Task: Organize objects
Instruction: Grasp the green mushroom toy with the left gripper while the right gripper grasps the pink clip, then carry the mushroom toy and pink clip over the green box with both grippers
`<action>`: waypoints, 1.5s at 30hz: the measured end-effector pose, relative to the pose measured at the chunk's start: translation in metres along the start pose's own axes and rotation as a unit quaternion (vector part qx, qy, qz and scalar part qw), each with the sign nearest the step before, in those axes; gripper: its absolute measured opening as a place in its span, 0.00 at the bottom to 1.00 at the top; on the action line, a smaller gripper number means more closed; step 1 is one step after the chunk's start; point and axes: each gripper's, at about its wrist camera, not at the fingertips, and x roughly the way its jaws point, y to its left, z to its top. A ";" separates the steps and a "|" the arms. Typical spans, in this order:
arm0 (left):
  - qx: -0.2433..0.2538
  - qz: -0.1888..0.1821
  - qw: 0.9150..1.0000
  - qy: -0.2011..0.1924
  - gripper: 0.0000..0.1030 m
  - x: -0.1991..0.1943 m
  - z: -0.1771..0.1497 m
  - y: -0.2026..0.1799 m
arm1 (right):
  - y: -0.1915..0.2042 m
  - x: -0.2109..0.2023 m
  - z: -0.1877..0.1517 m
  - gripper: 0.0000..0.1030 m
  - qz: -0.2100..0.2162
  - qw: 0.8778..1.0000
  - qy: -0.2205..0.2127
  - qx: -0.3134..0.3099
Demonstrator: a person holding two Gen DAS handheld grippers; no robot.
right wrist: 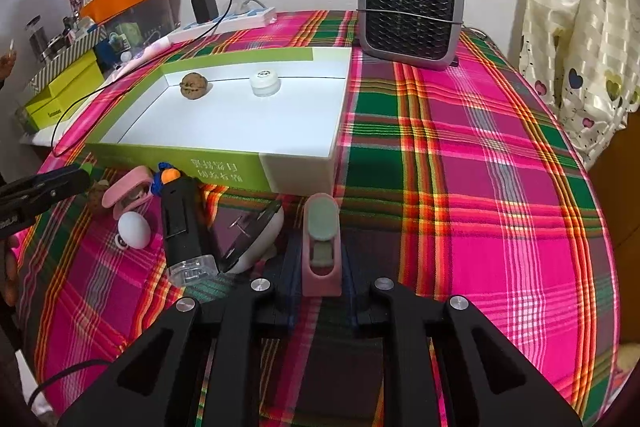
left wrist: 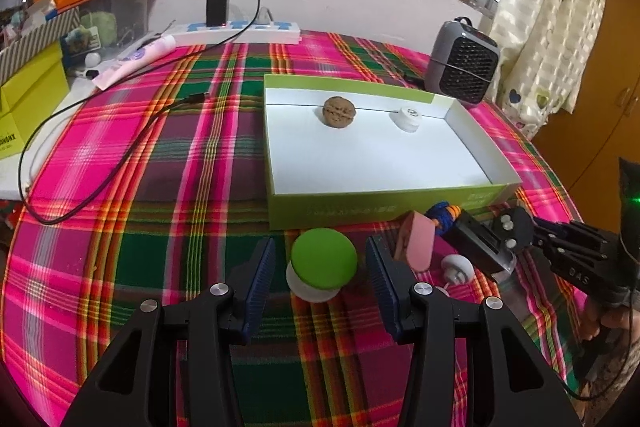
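Observation:
My left gripper [left wrist: 322, 279] is open, low over the plaid cloth. A round white piece with a green cap [left wrist: 323, 265] sits between its blue pads [left wrist: 260, 279], with a gap on each side. My right gripper [right wrist: 320, 267] is shut on a pink clip with a grey-green insert [right wrist: 321, 227], which points toward the green box [right wrist: 180, 163]. The box's white inside holds a walnut [right wrist: 194, 86] and a small white round cap [right wrist: 264, 83], both by its far wall.
In front of the box lie a black torch-like tool [right wrist: 180, 223] with a blue and orange knit end, a second pink clip [right wrist: 126, 195], a white egg-shaped piece [right wrist: 134, 229] and a black-faced white dish [right wrist: 252, 231]. A grey heater [right wrist: 412, 11] stands behind; a power strip [left wrist: 240, 31] and cable lie far left.

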 end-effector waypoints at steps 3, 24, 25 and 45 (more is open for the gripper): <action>-0.005 0.003 1.000 0.000 0.44 0.003 0.000 0.001 | 0.000 -0.001 0.000 0.18 -0.002 1.000 0.001 0.002; -0.013 -0.007 1.000 -0.001 0.30 0.005 0.001 0.000 | 0.000 0.000 0.000 0.18 -0.003 1.000 0.001 0.004; -0.012 -0.007 1.000 -0.001 0.30 0.004 0.001 0.000 | -0.001 0.000 0.000 0.18 -0.003 1.000 0.000 0.005; -0.014 0.000 1.000 -0.007 0.30 0.000 0.000 0.003 | 0.002 -0.002 -0.002 0.18 -0.002 1.000 -0.003 0.001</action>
